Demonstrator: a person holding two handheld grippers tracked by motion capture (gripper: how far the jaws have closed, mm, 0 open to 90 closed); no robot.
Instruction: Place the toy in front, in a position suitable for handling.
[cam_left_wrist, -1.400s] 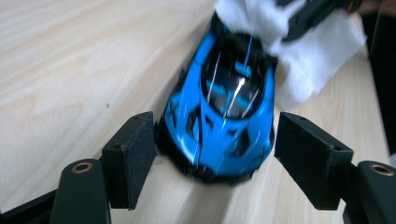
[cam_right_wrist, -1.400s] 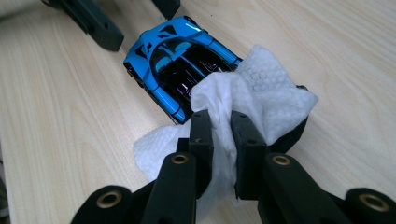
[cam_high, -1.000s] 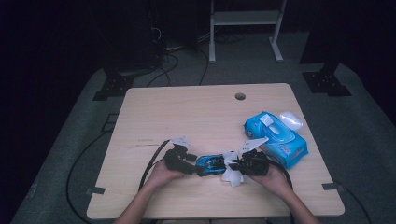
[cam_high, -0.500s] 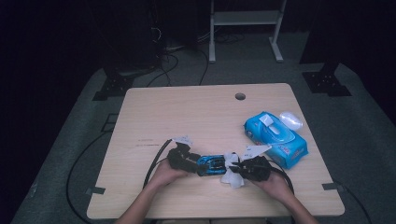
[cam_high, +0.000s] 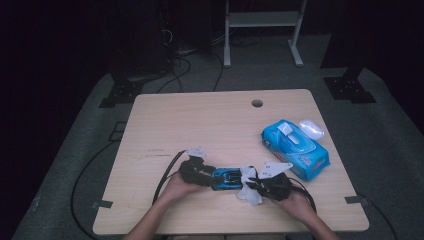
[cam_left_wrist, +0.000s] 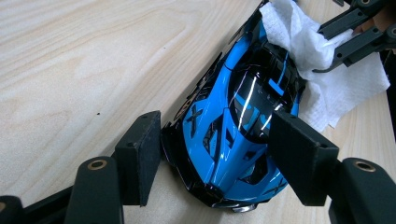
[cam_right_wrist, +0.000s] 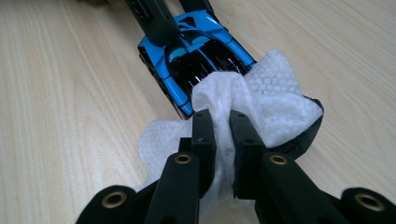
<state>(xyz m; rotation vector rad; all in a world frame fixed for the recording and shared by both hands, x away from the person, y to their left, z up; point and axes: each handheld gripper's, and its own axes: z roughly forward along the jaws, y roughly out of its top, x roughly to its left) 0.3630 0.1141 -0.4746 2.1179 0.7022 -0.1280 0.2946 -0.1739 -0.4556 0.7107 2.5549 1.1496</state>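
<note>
A blue and black toy car (cam_high: 226, 178) lies on the wooden table (cam_high: 200, 120) near its front edge. My left gripper (cam_high: 207, 177) has one pad on each side of the car (cam_left_wrist: 238, 121). The left gripper's (cam_left_wrist: 219, 144) jaws have just been closing and now press the car's flanks. From the other end, my right gripper (cam_high: 252, 184) is shut on a crumpled white wipe (cam_high: 249, 189). This wipe (cam_right_wrist: 271, 93) rests on the car's (cam_right_wrist: 187, 51) rear, with the right gripper (cam_right_wrist: 220, 126) pinching a fold of it.
A blue pack of wet wipes (cam_high: 295, 147) lies at the table's right side, with a clear plastic piece (cam_high: 311, 129) just behind it. A round cable hole (cam_high: 257, 103) is near the back edge. Black cables trail from both grippers toward the front.
The right gripper with the wipe has shifted slightly toward the table's near edge. The left hand and the car have stayed where they were.
</note>
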